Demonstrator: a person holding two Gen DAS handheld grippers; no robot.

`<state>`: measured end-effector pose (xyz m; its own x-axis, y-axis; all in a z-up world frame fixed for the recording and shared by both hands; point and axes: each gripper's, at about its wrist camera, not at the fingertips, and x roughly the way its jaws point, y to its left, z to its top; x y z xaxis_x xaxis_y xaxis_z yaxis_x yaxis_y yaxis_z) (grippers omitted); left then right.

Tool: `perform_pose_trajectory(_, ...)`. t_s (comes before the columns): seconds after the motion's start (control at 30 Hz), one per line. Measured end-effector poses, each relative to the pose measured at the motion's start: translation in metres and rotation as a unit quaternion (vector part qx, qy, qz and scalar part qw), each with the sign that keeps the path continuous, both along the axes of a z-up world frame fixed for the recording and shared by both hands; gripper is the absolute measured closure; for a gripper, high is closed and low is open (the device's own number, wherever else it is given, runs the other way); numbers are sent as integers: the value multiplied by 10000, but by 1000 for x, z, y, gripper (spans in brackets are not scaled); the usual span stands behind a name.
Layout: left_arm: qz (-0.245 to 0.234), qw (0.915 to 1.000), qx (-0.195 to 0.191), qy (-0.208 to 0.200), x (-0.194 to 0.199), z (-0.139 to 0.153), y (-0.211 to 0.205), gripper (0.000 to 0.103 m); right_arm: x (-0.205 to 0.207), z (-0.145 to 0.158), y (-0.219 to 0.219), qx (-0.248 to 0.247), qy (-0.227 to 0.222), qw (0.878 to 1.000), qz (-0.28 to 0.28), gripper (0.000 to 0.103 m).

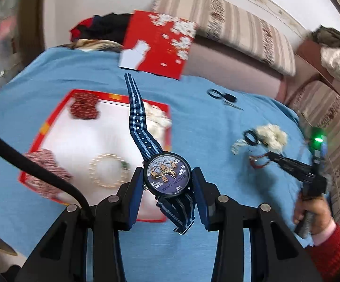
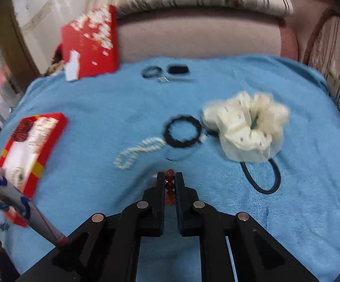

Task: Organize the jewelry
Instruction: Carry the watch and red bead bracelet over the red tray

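Item: wristwatch (image 1: 167,177), dark round case, printed purple dial, blue striped woven strap. Location: carried clear of the cloth between the pads of the left gripper (image 1: 167,181), fingers part-way apart and clamped on the case at its two sides; the long strap end stands away over the box, the short end folds down beneath the jaws. Handling, by judgement: case rigid and fairly light, crystal liable to scratching, strap limp and free to swing; hold at the case edge as now, never by the strap alone. Item: red bead bracelet (image 2: 170,183), small glossy beads on a string. Location: pinched in the right gripper (image 2: 170,178), fingers drawn nearly together on the strand, just above the cloth. Handling, by judgement: light, slippery, apt to roll or slide from a loose grip; a firm pinch across the strand suits it. Destination: open red box (image 1: 166,117) with white lining, lying left on the blue cloth (image 1: 205,117), already holding a pale bead bracelet (image 1: 108,172), two red patterned scrunchies and a cream one at its far edge. Loose on the cloth: cream scrunchie (image 2: 245,129), black hair tie (image 2: 181,132) touching it, pearl strand (image 2: 139,152) just beside the tie, thin dark elastic loop (image 2: 262,176) under the scrunchie's near edge, further dark items at the far side, blurred. Red lid (image 2: 90,42) propped at the back.
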<state>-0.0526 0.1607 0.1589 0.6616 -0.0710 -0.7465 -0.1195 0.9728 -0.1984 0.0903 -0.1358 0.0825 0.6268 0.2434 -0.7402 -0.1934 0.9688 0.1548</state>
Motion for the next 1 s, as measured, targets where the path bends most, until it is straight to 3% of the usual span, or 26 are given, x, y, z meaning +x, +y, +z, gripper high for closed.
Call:
perform_pose_trajectory(0.1, 220, 9998, 7, -5, -4, 9, 30, 63, -16, 29, 18, 46, -253, 9994, 231, 95)
perform_pose_trajectory(0.23, 495, 9983, 292, -25, -2, 21, 68, 63, -26, 61, 53, 200, -454, 9970, 593, 95)
perform_pose_trajectory(0.43, 560, 9980, 251, 165, 28, 18, 113, 63, -27, 84, 119, 433, -401, 9904, 1247, 95)
perform_pose_trajectory(0.73, 292, 9981, 203, 509, 114, -7, 124, 63, -15, 71, 215, 588, -46, 9808, 1861, 95)
perform_pose_trajectory(1.0, 91, 9932, 82, 1161, 183, -63, 121, 63, 4, 33, 267, 1144, 513, 9675, 2194, 95)
